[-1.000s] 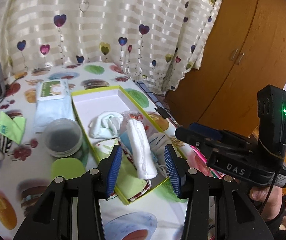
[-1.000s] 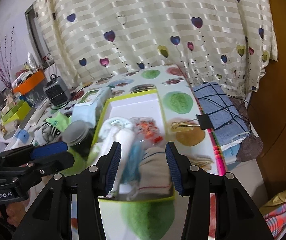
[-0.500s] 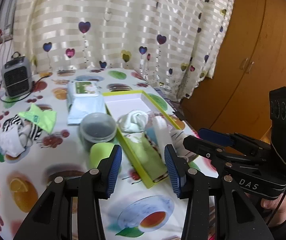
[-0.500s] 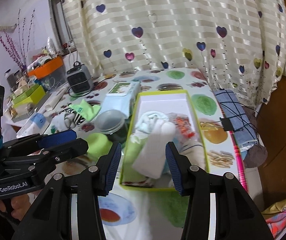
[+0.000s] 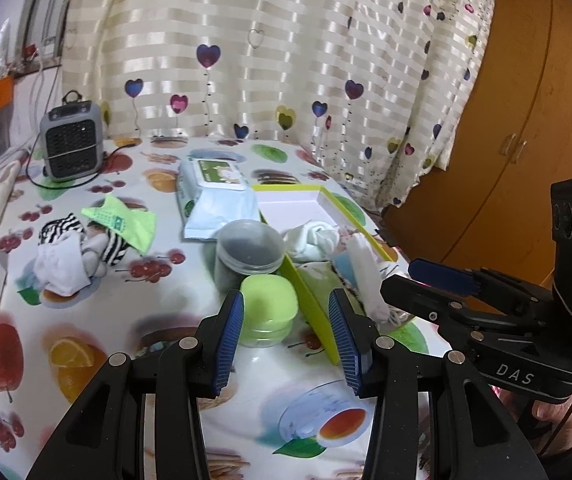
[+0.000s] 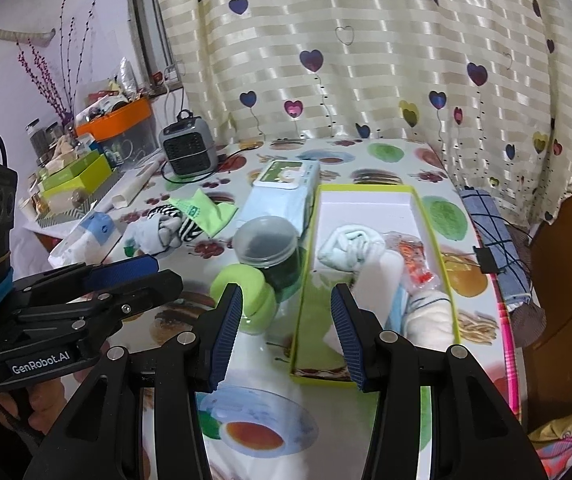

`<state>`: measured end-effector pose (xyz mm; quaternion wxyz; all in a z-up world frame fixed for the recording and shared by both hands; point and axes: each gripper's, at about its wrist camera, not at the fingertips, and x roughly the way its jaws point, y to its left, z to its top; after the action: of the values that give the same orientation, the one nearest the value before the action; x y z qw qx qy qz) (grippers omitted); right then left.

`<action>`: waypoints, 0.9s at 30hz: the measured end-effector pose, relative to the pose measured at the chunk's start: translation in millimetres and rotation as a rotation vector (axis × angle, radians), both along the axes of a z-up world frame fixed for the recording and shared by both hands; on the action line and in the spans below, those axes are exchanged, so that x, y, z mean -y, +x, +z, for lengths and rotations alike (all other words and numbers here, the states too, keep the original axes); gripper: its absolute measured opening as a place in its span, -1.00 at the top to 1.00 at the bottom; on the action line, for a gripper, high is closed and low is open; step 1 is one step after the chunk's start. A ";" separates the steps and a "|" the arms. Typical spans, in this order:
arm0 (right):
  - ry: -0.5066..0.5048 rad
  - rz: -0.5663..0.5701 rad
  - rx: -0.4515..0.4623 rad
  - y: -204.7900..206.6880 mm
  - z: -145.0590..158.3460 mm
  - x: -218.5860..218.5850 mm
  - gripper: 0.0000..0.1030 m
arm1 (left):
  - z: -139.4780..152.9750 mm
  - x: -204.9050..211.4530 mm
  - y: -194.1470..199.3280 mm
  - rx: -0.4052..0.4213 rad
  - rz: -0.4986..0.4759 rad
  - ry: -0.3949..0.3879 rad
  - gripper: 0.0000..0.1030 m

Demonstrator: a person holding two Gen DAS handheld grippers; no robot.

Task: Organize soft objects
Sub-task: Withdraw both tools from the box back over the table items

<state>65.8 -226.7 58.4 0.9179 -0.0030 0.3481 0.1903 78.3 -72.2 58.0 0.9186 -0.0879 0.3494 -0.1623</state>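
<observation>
A lime green box (image 6: 424, 213) (image 5: 313, 301) lies open on the table and holds several soft items: a white balled sock (image 6: 350, 245) (image 5: 315, 240), a white roll (image 6: 382, 276) (image 5: 366, 268), an orange-print packet (image 6: 414, 256) and a cream sock (image 6: 430, 320). A pile of striped and white socks (image 5: 74, 254) (image 6: 166, 232) with a green cloth (image 5: 124, 222) (image 6: 202, 210) lies at the left. My left gripper (image 5: 288, 336) is open and empty above the table's near side. My right gripper (image 6: 286, 332) is open and empty near the box's front end.
A lidded clear jar (image 5: 250, 252) (image 6: 268, 248) and a lime green tub (image 5: 270, 308) (image 6: 242, 292) stand left of the box. A wet-wipes pack (image 5: 214, 188) (image 6: 282, 188), a grey heater (image 5: 71, 140) (image 6: 188, 146), a blue folded cloth (image 6: 494, 236) and a wooden wardrobe (image 5: 506, 120) are around.
Both grippers have pulled back and up from the box, so more of the table shows. The left view has swung left toward the sock pile. Both stayed open and empty.
</observation>
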 end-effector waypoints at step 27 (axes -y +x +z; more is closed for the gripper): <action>0.004 0.114 -0.013 2.8 -7.7 -43.6 0.08 | -23.8 -55.7 -10.8 -0.040 0.131 -0.007 0.18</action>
<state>68.6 -183.1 50.7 0.9034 -0.0199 0.3529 0.2428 67.5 -16.5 34.2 0.9198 -0.1169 0.3607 -0.1010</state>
